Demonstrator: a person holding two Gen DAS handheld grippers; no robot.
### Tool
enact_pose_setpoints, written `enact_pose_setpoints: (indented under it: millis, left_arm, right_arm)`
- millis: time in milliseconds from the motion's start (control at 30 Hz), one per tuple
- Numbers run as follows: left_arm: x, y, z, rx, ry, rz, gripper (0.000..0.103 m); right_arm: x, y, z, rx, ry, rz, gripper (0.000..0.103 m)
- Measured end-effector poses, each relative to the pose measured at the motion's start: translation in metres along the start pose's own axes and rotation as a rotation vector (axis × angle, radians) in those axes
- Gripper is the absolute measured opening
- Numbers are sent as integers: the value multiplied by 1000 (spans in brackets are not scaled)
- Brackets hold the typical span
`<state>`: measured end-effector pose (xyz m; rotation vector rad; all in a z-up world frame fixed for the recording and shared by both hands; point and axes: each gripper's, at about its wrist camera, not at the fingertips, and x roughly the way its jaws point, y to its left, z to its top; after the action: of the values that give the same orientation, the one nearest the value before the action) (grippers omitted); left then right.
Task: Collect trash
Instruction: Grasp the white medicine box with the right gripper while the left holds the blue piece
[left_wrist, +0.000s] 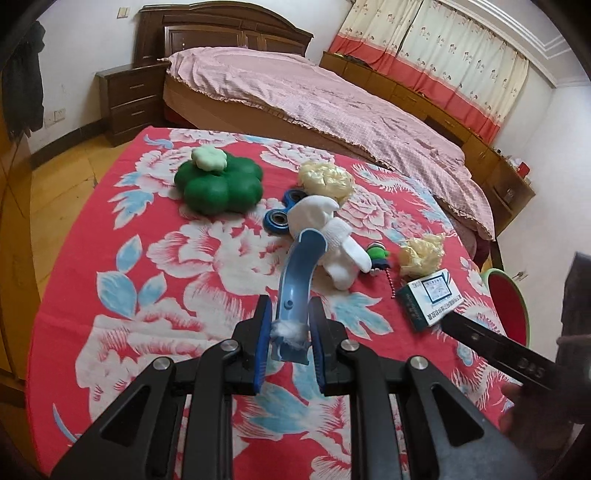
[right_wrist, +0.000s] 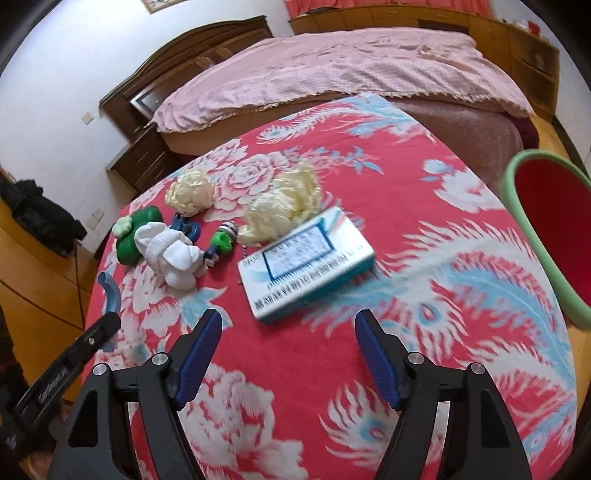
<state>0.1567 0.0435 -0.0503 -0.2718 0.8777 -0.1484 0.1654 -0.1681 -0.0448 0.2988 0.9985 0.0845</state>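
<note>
While the left gripper (left_wrist: 290, 332) is clenched on the base of a curved blue plastic strip (left_wrist: 299, 266) with a tuft of white fluff stuck near the pads, the right gripper (right_wrist: 288, 347) stands released with nothing between its pads, and the thing it faces is the small blue-and-white carton (right_wrist: 306, 264) lying flat on the red floral cloth (right_wrist: 406, 369). Taking that carton as the landmark and reading from left to right in the right wrist view: well to its left sit the green clover-shaped toy (right_wrist: 135, 236) and the rolled white sock (right_wrist: 173, 254), nearer in a small green figure on a bead chain (right_wrist: 221, 243), then two crumpled yellowish plastic wads (right_wrist: 280, 206) touching or just behind its far edge; well to its right, off the cloth's edge, stands the red bin with a green rim (right_wrist: 550, 236). The carton lies straight ahead of the open jaws and a little beyond them, its long axis slanting from near-left to far-right, so the jaws would probably span its short side. The right hand is plainly the nearer one. Only the right view shows the bin's mouth properly; only the left view shows the blue fidget spinner (left_wrist: 284, 210) clearly and the strip's full curve.
</note>
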Motion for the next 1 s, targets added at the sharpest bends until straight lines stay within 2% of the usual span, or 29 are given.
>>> enact_pose_setpoints:
  millis: [233,400,633,733,1000]
  left_arm:
    - [6,5,-1,-19,10,7,20]
    - [8,5,-2,-25,13,3,20]
    - [10,3,-5,-27,21,-7,20]
    - [9,2,-6,-24,22,-10,20]
    - [10,-4,-9,-20,29,-15,20]
  right_arm:
    - [22,11,17,53,-44,-107,76]
    - [41,17,27,77,-16,-154,77]
    - [46,27,20,-52,-9,-222,79]
    - [40,19,14,-78,-10,-230,79]
    - [15,-27,3,-36,-13,-246,79]
